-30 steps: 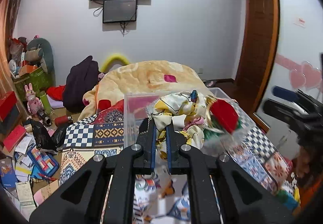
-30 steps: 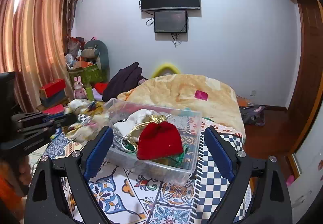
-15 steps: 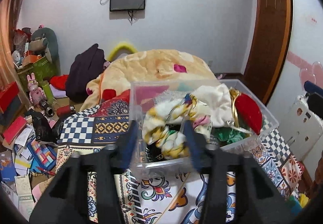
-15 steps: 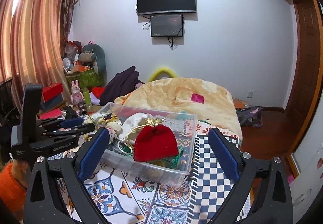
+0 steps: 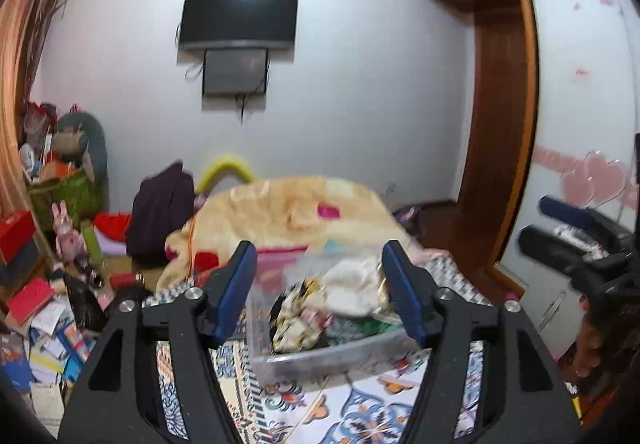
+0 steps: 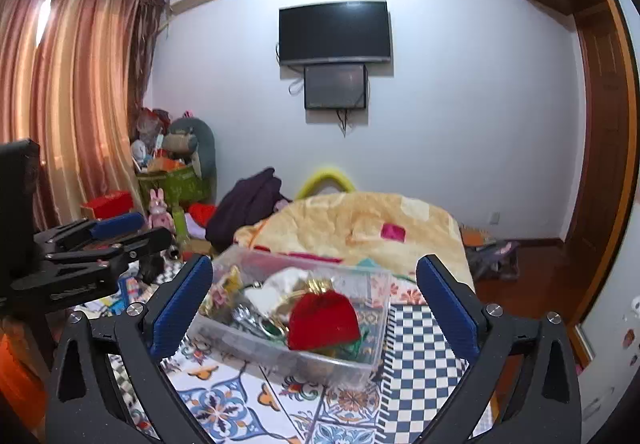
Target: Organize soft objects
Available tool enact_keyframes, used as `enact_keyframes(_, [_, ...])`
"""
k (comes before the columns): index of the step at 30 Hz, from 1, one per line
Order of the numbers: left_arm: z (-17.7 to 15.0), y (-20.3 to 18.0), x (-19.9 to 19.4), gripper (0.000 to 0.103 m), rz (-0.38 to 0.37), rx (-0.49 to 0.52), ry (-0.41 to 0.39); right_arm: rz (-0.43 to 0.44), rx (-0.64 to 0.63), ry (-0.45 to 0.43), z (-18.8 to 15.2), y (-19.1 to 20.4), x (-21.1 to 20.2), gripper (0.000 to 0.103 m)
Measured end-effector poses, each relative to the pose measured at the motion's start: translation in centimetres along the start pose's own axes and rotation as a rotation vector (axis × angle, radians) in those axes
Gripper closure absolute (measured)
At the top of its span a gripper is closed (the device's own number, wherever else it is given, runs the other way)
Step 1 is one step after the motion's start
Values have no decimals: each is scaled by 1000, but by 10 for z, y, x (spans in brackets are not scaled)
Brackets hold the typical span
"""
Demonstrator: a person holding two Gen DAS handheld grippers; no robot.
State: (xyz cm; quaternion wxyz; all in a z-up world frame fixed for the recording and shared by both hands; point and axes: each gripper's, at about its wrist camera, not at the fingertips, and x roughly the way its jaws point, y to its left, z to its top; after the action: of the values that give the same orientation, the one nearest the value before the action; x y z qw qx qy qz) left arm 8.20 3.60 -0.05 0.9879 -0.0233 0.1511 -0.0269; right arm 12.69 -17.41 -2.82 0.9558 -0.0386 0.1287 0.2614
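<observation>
A clear plastic bin stands on the patterned bed cover. In it lie a yellow floral cloth, a white cloth, a red velvet pouch and other soft bits. My left gripper is open and empty, raised behind the bin; it also shows in the right wrist view at the left. My right gripper is open and empty, framing the bin from the near side; it shows in the left wrist view at the right.
A beige quilt is heaped on the bed beyond the bin. A dark jacket lies to its left. Toys, boxes and papers clutter the floor at left. A wooden wardrobe and a TV stand on the far side.
My left gripper opened and let the yellow floral cloth drop into the bin, then pulled back and up. The right gripper stayed open and drew slightly back.
</observation>
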Motion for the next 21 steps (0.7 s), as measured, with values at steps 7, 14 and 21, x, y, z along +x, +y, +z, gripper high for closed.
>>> enact_keyframes(7, [22, -15, -40, 24, -7, 17, -112, 8, 1, -78, 16, 6, -20, 0])
enact_keyframes(14, [25, -20, -56, 11, 4, 26, -157, 15, 3, -120, 24, 10, -31, 0])
enact_keyframes(21, [21, -22, -60, 1, 14, 25, -171, 19, 3, -124, 20, 12, -30, 0])
